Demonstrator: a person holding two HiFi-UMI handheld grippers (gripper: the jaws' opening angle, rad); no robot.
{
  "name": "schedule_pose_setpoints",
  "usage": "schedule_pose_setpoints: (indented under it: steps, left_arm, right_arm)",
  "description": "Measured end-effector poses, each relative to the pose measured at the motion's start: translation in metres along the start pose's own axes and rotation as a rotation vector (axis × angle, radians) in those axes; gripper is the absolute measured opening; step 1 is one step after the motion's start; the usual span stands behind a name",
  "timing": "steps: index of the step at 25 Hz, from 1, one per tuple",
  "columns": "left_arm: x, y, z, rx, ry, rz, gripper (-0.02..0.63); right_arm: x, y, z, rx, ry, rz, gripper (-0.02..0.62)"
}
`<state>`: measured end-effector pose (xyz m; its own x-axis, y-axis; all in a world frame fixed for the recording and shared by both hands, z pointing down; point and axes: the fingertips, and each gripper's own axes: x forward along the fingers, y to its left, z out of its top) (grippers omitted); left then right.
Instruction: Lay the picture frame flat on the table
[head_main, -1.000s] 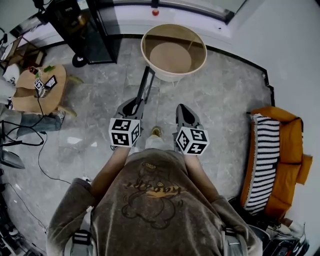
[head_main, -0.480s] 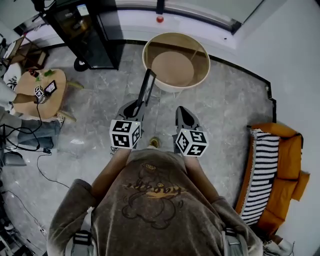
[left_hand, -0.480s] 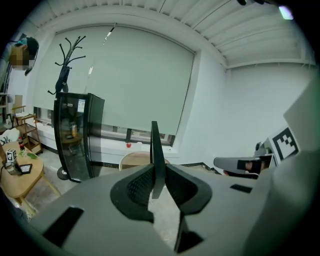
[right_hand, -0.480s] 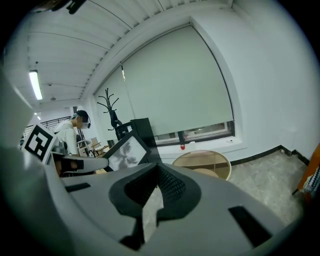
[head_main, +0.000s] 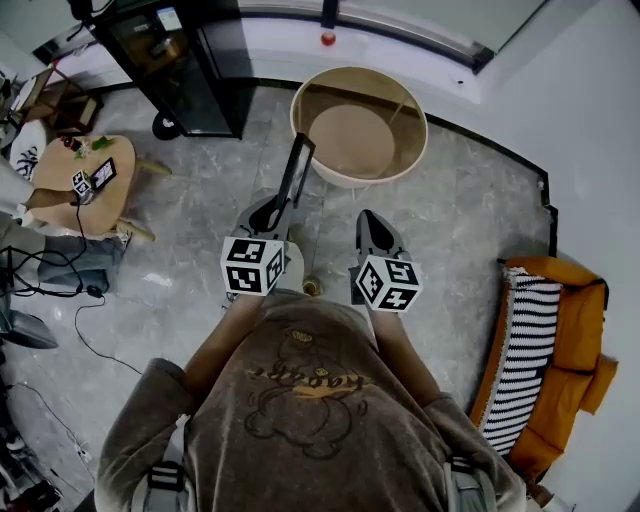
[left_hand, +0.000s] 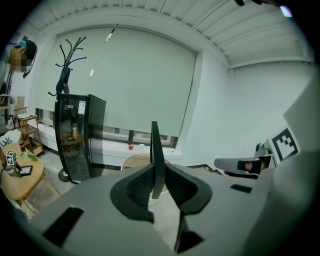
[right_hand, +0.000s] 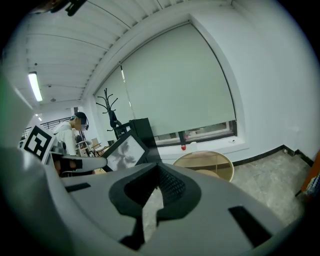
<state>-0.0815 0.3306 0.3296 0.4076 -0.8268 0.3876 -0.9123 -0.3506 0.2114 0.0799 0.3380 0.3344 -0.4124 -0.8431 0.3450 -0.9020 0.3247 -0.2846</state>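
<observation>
The frame is not on the table; it stands on edge in my left gripper, clamped by its lower edge, and rises forward from the jaws. In the head view its top end comes near the table's left rim; it is in the air over the grey stone floor.

In the left gripper view the frame shows edge-on as a thin dark slab; my left gripper has both pads pressed against its sides. The table lies low behind it, partly hidden. A black cabinet stands to the left and a coat stand rises behind that.

My right gripper is level with the left one and apart from the frame; in its own view my right gripper has its jaws together with nothing between them. That view shows the frame from the front, to the left: a dark border round a pale picture with a dark leafy shape. The table is ahead, round, with a raised wooden rim.

A small wooden side table stands far left in the head view; an orange sofa with a striped cushion is at the right.
</observation>
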Motion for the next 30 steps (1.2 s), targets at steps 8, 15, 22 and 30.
schedule_pose_setpoints:
  steps: [8,15,22,30]
  left_arm:
    - [0.024,0.013,0.009,-0.004,-0.008,-0.013,0.083]
    - [0.056,0.031,0.026,-0.01,-0.005,-0.029,0.083]
    - [0.094,0.051,0.043,-0.012,0.005,-0.034,0.083]
    - [0.152,0.075,0.055,-0.029,0.048,-0.043,0.083]
  right_arm:
    - [0.023,-0.004,0.001,-0.007,0.011,-0.007,0.02]
    - [0.06,-0.013,0.014,0.002,0.012,-0.02,0.02]
    - [0.101,-0.022,0.029,0.011,0.02,-0.02,0.019]
    - [0.155,-0.044,0.046,0.02,0.054,-0.023,0.02]
